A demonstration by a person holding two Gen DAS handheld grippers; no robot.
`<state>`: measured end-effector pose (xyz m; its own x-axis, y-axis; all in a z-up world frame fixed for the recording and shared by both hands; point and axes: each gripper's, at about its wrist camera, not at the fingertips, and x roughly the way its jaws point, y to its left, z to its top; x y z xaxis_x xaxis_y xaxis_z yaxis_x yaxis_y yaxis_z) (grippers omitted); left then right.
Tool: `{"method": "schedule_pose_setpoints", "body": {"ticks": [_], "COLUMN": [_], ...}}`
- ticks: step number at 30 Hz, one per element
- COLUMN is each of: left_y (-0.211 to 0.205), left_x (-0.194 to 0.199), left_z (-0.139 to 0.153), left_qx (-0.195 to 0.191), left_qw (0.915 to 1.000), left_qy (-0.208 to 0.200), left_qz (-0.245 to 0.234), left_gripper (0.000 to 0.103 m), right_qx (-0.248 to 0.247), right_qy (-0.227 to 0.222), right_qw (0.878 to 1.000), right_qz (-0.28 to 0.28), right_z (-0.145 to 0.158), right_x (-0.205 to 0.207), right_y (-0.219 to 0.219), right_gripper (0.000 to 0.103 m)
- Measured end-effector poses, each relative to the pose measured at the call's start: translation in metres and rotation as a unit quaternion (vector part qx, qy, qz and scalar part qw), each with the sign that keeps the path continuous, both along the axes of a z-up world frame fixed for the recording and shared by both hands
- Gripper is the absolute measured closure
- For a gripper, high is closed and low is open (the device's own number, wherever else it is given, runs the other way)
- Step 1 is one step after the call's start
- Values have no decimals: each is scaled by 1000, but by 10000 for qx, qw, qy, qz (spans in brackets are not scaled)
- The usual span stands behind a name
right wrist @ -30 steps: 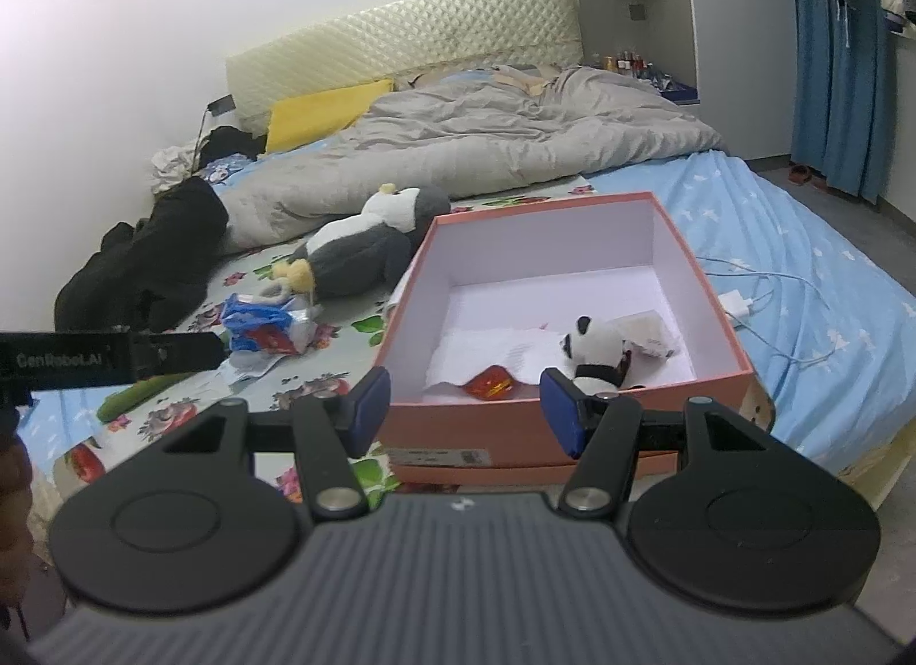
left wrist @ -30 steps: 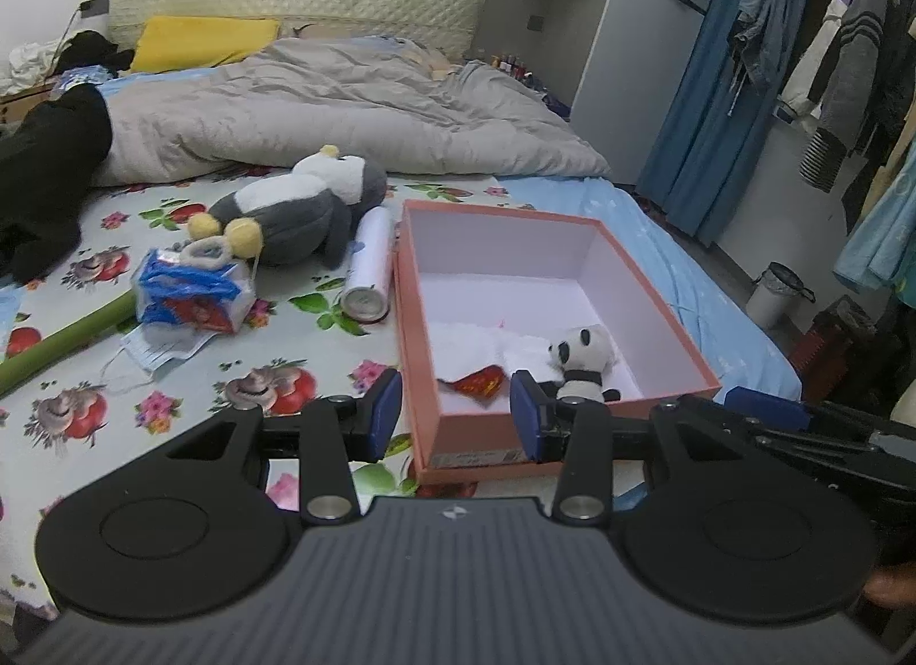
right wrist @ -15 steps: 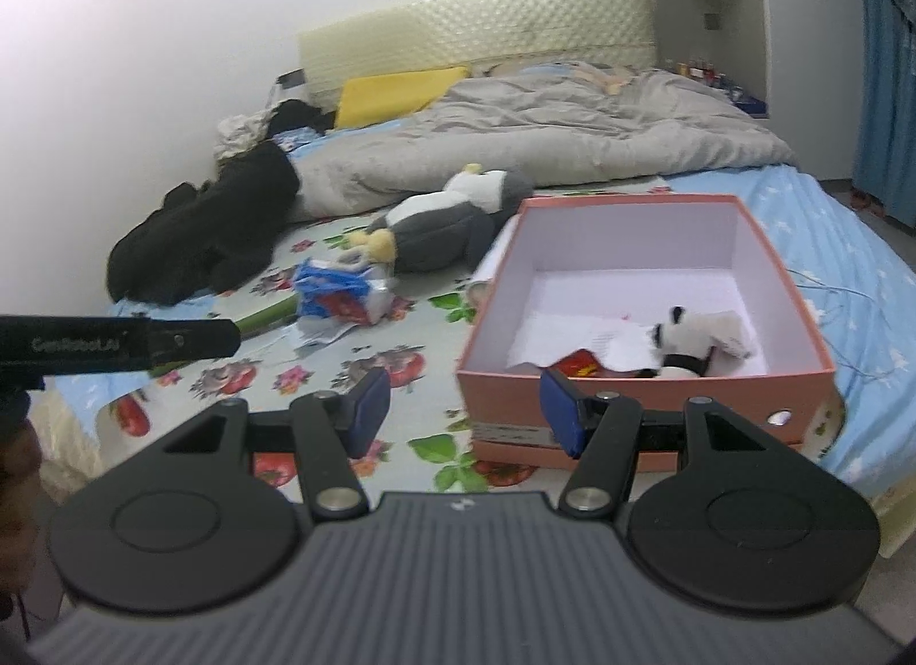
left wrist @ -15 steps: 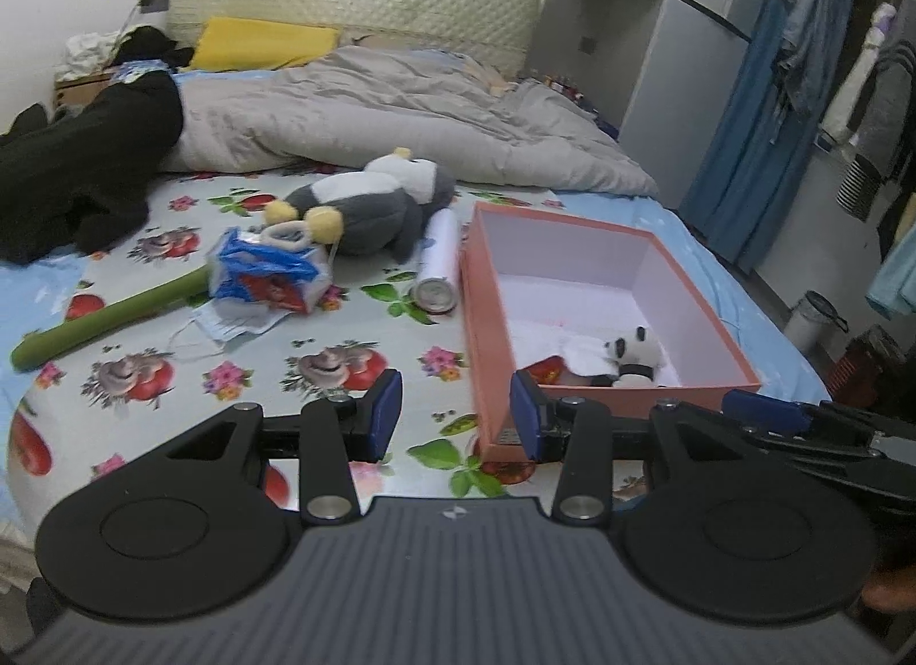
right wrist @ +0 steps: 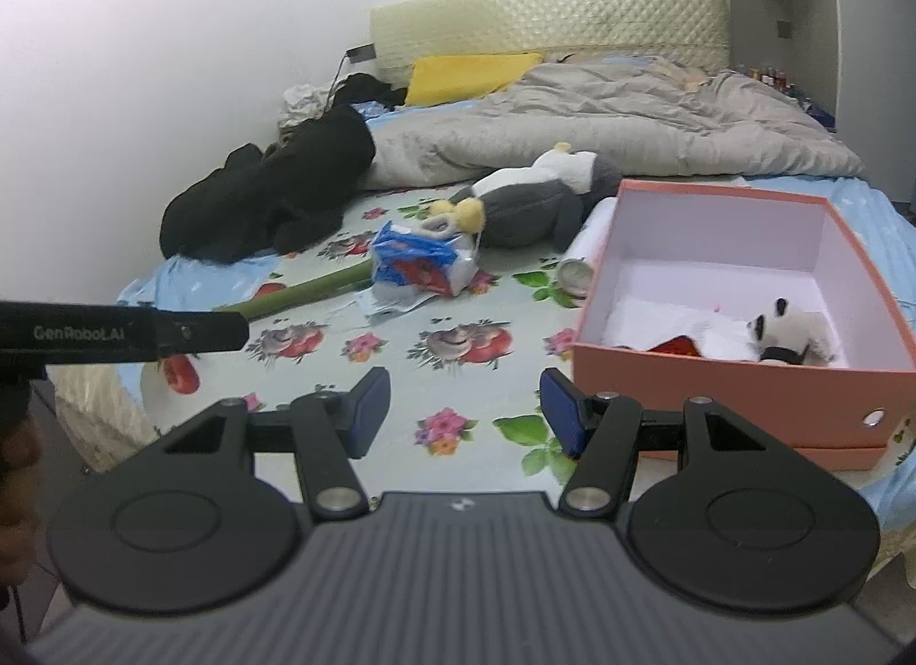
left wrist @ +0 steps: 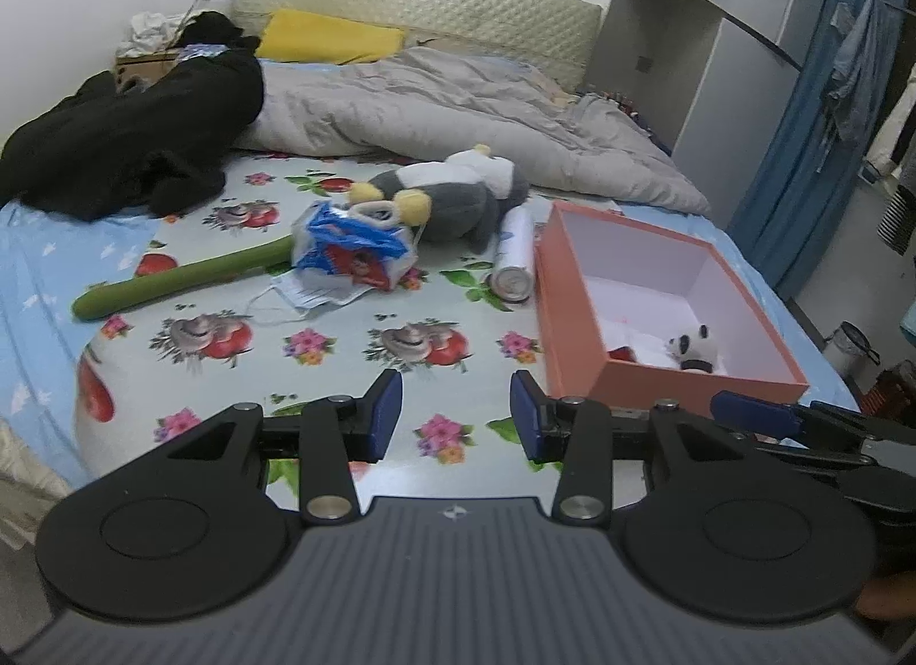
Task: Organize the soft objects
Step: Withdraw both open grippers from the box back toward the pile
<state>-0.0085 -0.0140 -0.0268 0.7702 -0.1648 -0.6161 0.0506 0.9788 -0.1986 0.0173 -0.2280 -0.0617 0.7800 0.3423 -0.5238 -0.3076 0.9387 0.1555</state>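
Observation:
An open salmon-pink box sits on the floral bedsheet at the right. Inside it lie a small panda plush, white cloth and a red item. A grey-and-white penguin plush lies on the sheet behind the box's left side. My left gripper is open and empty above the bed's near edge, left of the box. My right gripper is open and empty, also left of the box's near corner.
A blue-and-red plastic bag, a face mask, a green tube and a white cylinder can lie left of the box. Black clothing, a grey duvet and a yellow pillow lie farther back.
Both grippers have swung left and pulled back from the box; the box now sits at the right of both views. Both stay open and empty.

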Motion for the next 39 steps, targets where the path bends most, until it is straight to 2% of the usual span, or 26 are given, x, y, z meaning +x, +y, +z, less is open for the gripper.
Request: {"method": "schedule_pose_setpoints", "body": {"ticks": [6,14,20,29,34,39], "left_y": [25,54,73,87,91,93], "left_x": [-1,34,81,170,215,252], "left_z": [-19,-53,-80,-118,-139,-159], "left_qx": [-42,-135,-175,-282,-302,-239], "left_qw": [9995,9970,9956,9956,9965,9972], "left_qy": [97,238,413,428,388,395], "left_qz": [313,717,828,786,675,592], "left_gripper": [55,55,55,55,43,41], "right_qx": [79,-195,-221,-327,-198,19], "right_qy": [274,479,617,476,410,400], "right_qw": [9995,9982,9975,9978,9987,9992], "right_qz": [141,301,263,319,234,-23], "right_z": [-18,-37,-51,-67,-72,-77], "right_x": [14,56,98,175,222,265], "right_y": [11,28,40,66,80,89], "right_gripper": [42,43,43,43,43,43]}}
